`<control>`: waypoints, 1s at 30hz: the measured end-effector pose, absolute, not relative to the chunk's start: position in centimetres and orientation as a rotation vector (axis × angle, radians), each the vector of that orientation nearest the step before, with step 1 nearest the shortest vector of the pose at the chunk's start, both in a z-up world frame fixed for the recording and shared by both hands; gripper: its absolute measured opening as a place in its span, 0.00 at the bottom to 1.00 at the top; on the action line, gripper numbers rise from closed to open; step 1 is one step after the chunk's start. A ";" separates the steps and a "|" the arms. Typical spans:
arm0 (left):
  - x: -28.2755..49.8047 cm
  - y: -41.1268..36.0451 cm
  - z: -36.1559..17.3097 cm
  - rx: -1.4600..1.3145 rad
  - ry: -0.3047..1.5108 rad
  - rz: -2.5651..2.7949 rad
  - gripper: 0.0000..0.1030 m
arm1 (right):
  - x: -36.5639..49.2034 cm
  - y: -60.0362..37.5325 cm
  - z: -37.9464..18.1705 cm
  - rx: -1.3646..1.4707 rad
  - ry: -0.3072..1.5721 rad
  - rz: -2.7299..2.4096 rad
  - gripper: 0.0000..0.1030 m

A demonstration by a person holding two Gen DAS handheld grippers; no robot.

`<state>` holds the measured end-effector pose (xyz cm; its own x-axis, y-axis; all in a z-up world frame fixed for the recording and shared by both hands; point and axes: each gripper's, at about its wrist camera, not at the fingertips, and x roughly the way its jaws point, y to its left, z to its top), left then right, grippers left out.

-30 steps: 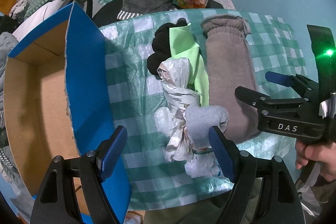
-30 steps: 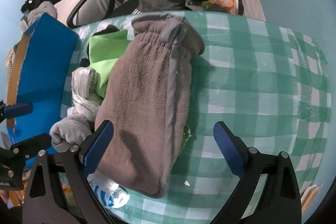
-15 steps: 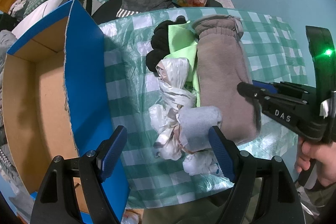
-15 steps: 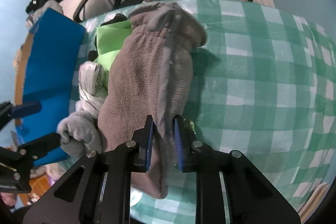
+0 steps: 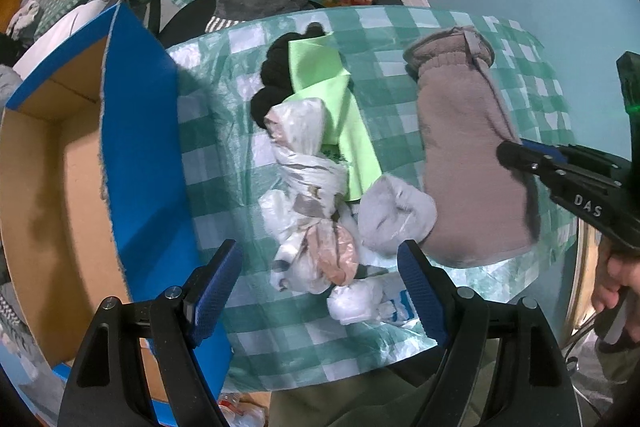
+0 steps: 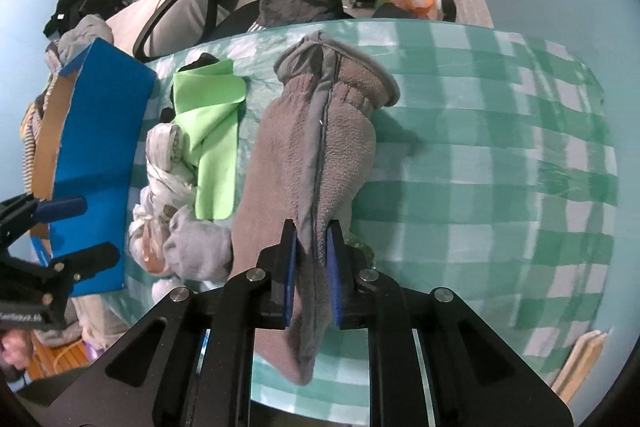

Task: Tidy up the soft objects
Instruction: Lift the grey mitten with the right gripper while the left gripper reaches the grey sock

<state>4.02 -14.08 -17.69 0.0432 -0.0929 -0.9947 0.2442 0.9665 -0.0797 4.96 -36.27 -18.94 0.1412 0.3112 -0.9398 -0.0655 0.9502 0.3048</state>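
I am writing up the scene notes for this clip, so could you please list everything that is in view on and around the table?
Fleece mitten: one, grey-brown, on the tablecloth, pinched near its lower end.
Cloth: one, lime green, in the pile.
Black item: one, under the green cloth; cannot tell what.
Knotted plastic bags: a bundle, whitish, mid-pile.
Small sock: one, pale grey, beside the mitten.
Tablecloth: one, green-white check.
Box: one, blue outside, cardboard inside, left of the pile.
Left gripper: black with blue pads, open above the pile.
Right gripper: closing on the mitten.
Hand: one, on the right gripper's handle.
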 end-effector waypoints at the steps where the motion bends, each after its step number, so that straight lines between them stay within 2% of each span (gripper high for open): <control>1: 4.0 -14.4 -17.7 0.128 1.504 -0.265 0.79 | 4.8 -36.7 -18.9 0.208 1.406 0.268 0.13; 15: 3.7 -19.1 -19.5 0.199 1.541 -0.328 0.79 | 3.2 -42.6 -19.8 0.254 1.413 0.163 0.14; 20: 3.4 -20.0 -20.4 0.191 1.567 -0.349 0.79 | 3.1 -43.8 -20.1 0.279 1.418 0.126 0.31; 22: 3.2 -20.3 -20.7 0.188 1.576 -0.359 0.79 | 3.0 -44.2 -19.9 0.286 1.406 0.112 0.46; 24: 2.9 -20.7 -20.9 0.196 1.585 -0.374 0.79 | 3.0 -44.1 -19.5 0.287 1.392 0.113 0.54; 27: 2.4 -21.5 -21.7 0.233 1.604 -0.396 0.79 | 3.0 -43.9 -19.3 0.288 1.387 0.126 0.55; 30: 2.0 -22.1 -22.7 0.266 1.618 -0.395 0.79 | 3.0 -43.5 -19.3 0.283 1.387 0.126 0.61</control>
